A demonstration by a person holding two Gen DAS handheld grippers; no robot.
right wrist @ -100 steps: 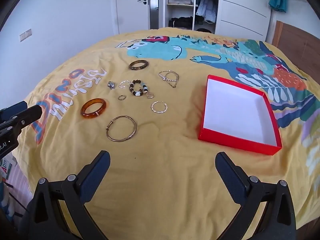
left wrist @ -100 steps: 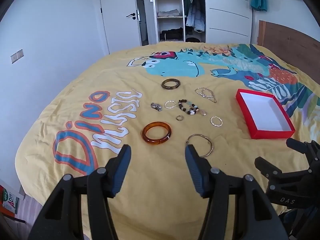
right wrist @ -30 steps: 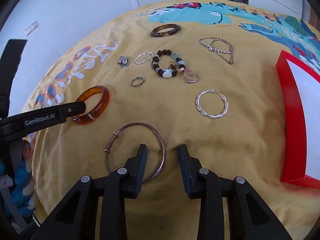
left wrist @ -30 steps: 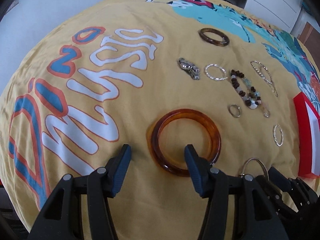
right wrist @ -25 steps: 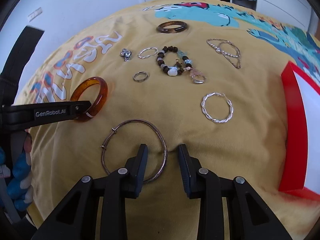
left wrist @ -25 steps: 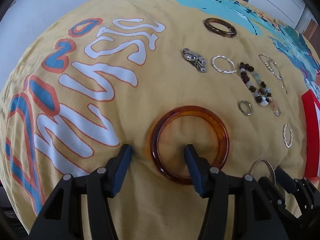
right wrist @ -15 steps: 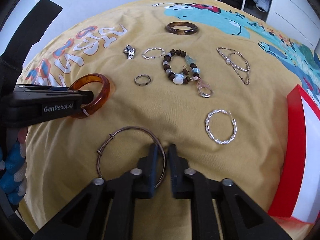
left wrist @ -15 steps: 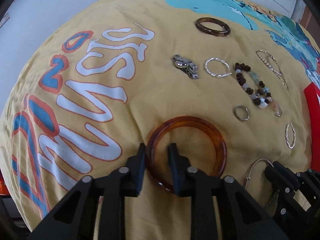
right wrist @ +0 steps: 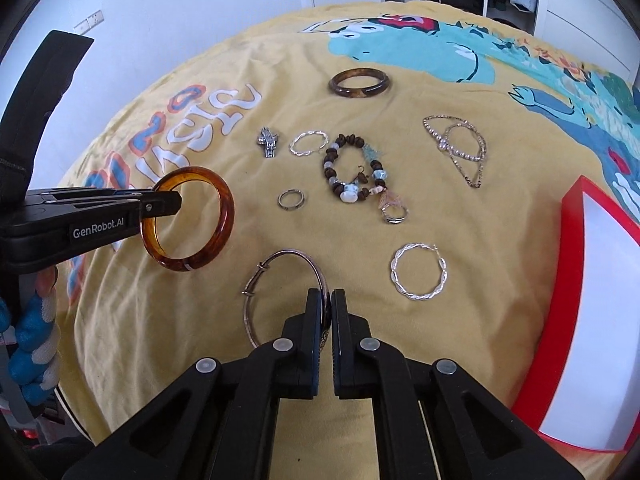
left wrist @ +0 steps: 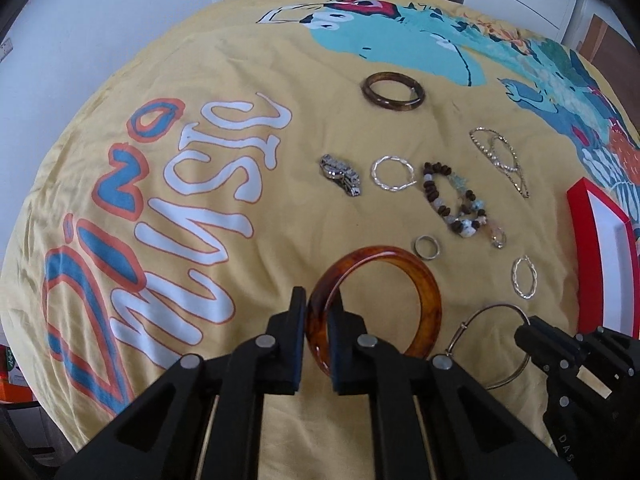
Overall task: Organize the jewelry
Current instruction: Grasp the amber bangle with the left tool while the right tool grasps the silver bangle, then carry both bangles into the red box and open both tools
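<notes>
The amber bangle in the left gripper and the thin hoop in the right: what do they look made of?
Amber bangle: glossy translucent resin or plastic, judging by its mottled tortoiseshell glow; glass possible. Thin hoop: dull coppery metal wire, with a small wrapped joint.

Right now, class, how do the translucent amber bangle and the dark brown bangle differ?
The translucent amber bangle is lighter and is tilted up off the quilt; the dark brown bangle lies flat. The left gripper pinches the amber bangle's rim, while nothing touches the brown one. Both are thick, smooth, closed rings.
</notes>
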